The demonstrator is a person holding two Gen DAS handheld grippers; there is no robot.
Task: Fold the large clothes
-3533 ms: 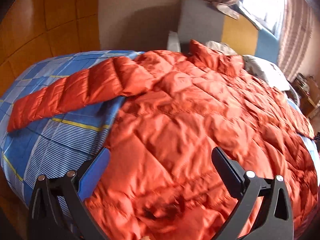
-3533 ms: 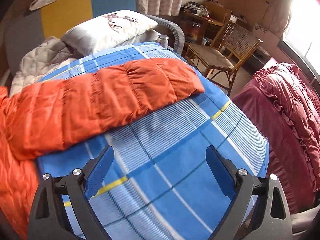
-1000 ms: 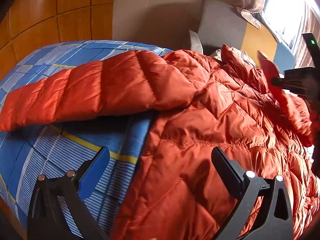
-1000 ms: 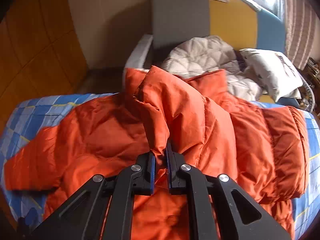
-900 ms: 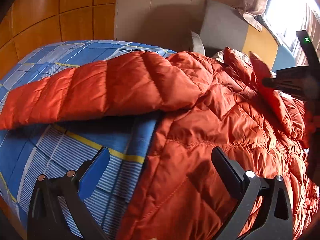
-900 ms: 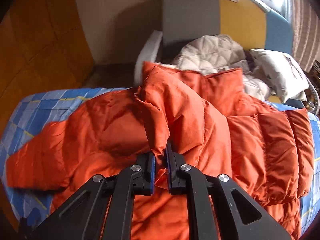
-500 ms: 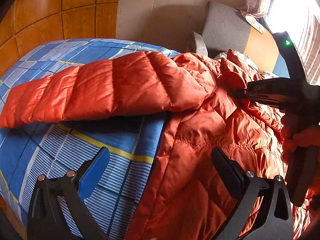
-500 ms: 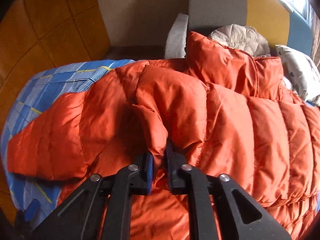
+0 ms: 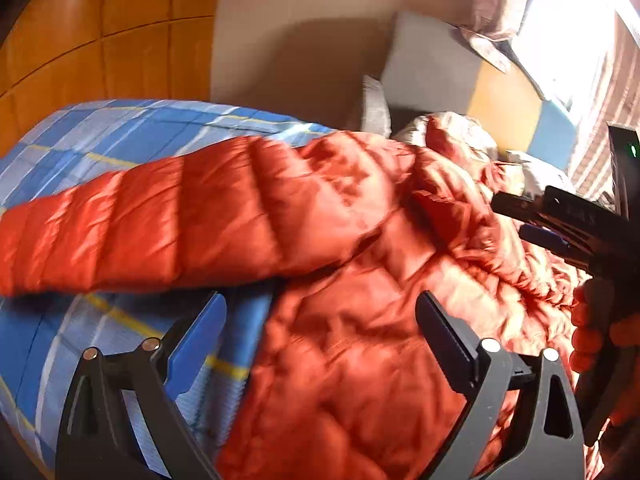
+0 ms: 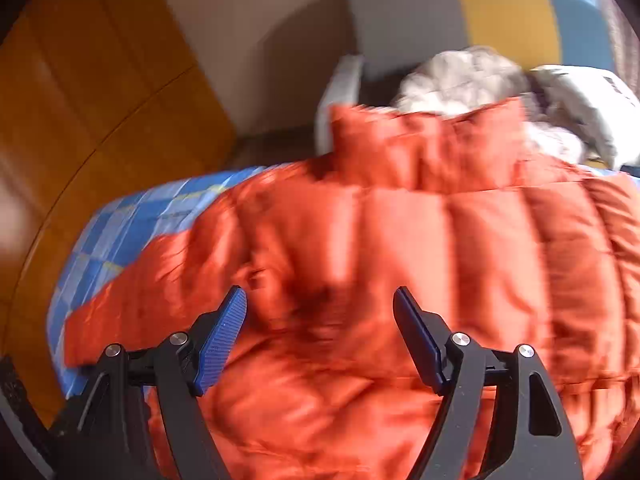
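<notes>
Puffy orange quilted down jacket (image 9: 360, 280) lies spread on the bed's blue plaid sheet (image 9: 100, 148), 1 sleeve (image 9: 160, 216) out toward 9 o'clock. Right tool (image 10: 320, 332) jaws opening, released, jacket fabric below, not pinched. Left tool (image 9: 320, 340) jaws closing, nothing gripped. Risk: the slick, springy filling may unfold the laid sleeve; a shallow pinch would slip.

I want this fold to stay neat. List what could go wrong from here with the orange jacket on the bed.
1. The right gripper is opening over the folded-in sleeve; puffy down fabric may spring back and undo the fold.
2. The other sleeve lies stretched out over the blue checked bedspread towards its edge; it might slide off.
3. The left gripper is closing just above the jacket and might snag it.
</notes>
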